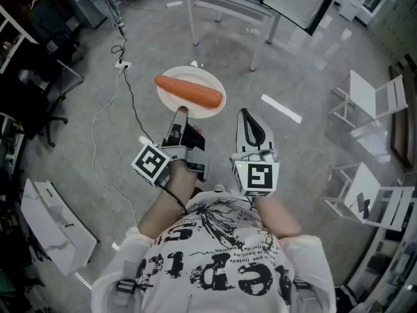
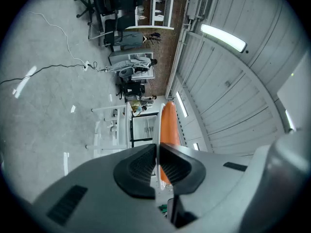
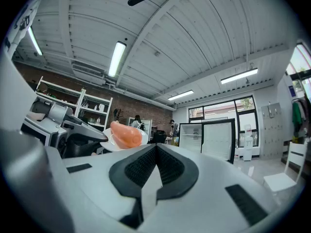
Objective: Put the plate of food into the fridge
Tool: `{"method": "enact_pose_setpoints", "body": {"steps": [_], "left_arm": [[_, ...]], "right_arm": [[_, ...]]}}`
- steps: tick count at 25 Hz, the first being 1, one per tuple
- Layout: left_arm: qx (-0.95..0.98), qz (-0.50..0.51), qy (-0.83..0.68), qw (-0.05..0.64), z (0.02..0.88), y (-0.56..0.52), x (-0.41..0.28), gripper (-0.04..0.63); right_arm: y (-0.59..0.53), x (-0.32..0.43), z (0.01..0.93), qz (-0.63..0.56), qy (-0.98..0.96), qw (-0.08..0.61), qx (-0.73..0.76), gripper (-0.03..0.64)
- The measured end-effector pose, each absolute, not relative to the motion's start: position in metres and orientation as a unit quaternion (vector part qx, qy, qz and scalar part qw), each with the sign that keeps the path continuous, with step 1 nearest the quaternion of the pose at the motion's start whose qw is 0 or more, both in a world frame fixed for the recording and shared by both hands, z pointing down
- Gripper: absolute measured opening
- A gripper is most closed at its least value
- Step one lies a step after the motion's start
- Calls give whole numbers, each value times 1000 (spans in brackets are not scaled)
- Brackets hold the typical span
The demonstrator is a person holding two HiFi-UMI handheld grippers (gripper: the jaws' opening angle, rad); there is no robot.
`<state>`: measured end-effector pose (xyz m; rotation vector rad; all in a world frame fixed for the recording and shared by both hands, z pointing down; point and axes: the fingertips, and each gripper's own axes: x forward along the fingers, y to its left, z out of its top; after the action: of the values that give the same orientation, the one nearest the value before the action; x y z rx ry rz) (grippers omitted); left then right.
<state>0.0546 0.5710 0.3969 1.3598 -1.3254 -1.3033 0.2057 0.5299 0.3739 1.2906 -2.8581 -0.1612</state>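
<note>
Now my left claw (image 1: 180, 114) clenched on plate (image 1: 171, 82) rim at its 6 o'clock, plate midair; I judge it light, stiff, breakable. Orange food (image 1: 189, 91) loose, may roll. Right claw (image 1: 246, 119) clenched, empty.

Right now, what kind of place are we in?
Probably a lab or workshop space, not a home kitchen: bare concrete floor with a loose cable, white chairs, upright fridges and a brick wall under strip lights.
</note>
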Motion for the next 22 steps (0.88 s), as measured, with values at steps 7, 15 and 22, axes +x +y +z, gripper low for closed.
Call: {"method": "enact_pose_setpoints", "body": {"steps": [7,15,22], "left_arm": [[543,-516,-524,405,398,566,55,25],[547,-515,-516,410,399,563,59,25],[563,-507,-523,391,391,562,60,25]], "right_arm": [[528,205,375,-56,-910,-2,410,2],[524,209,379,-42,-908,-8,418,2],[522,210,381,-37,-907,-11,419,2]]}}
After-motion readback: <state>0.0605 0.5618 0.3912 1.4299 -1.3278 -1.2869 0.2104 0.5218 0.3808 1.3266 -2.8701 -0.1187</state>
